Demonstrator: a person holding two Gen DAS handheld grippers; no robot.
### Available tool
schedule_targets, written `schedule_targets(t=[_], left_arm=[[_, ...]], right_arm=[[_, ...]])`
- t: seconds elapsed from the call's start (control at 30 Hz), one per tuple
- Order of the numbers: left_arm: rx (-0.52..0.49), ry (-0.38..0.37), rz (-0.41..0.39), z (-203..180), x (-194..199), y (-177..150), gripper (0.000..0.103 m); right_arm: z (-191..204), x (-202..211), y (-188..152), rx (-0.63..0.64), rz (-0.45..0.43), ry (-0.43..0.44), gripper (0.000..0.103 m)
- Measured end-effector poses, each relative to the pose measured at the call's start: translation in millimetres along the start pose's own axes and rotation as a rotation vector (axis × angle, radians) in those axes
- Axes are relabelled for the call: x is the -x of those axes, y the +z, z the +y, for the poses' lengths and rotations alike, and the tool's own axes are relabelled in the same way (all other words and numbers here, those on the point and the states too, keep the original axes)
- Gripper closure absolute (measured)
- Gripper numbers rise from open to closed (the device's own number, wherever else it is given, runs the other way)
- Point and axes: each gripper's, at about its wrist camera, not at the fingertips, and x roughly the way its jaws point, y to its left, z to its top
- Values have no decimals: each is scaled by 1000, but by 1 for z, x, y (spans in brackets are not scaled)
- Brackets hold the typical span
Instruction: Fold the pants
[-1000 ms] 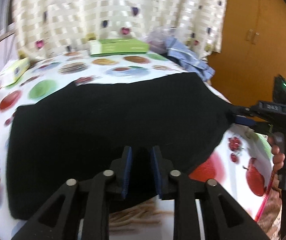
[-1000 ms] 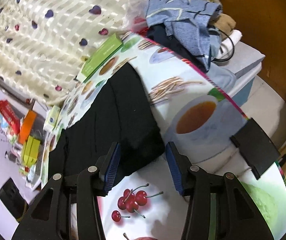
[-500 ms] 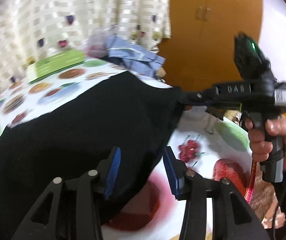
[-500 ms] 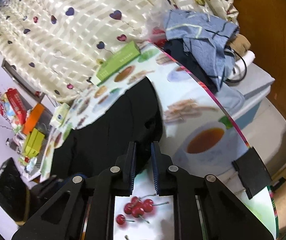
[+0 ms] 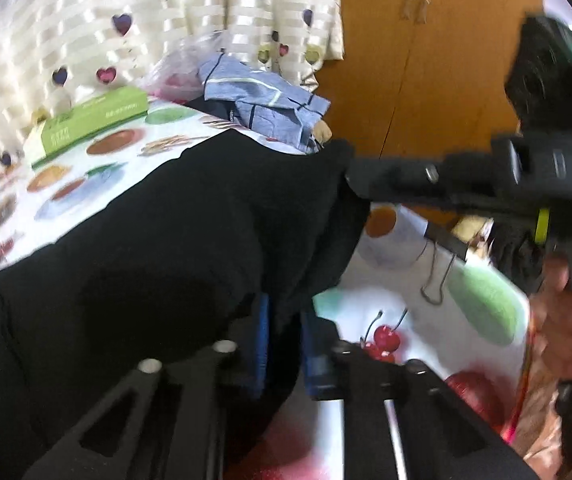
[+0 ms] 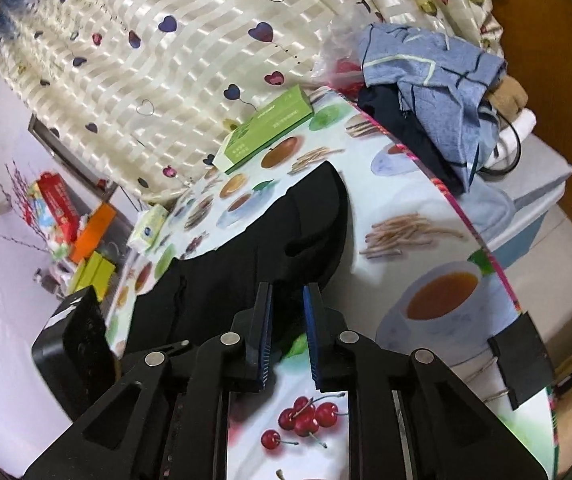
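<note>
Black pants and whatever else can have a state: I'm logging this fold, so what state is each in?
Black fabric pants: spread on the table, one end lifted.
Left gripper: jaws just closed, shut on the pants' edge.
Right gripper: shut on the pants' corner.
Green cardboard box: closed, lying flat.
Blue striped garment: crumpled, unfolded.

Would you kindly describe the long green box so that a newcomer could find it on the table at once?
Start at the table under the food-print tablecloth, where the black pants lie spread. At its far edge, against the heart-patterned curtain, lies the long green box, flat, with a white side. The small pale box along the same edge is shorter and not green.
</note>
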Motion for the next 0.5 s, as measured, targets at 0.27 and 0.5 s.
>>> schedule_targets(t=[0.27,0.5], left_arm=[[73,-53,-14,7,2,-1,93],[78,-68,-14,8,3,-2,93]], right_arm=[[-34,-7,-18,-257,28,125,32],[-22,-34,-1,-269,53,68,32]])
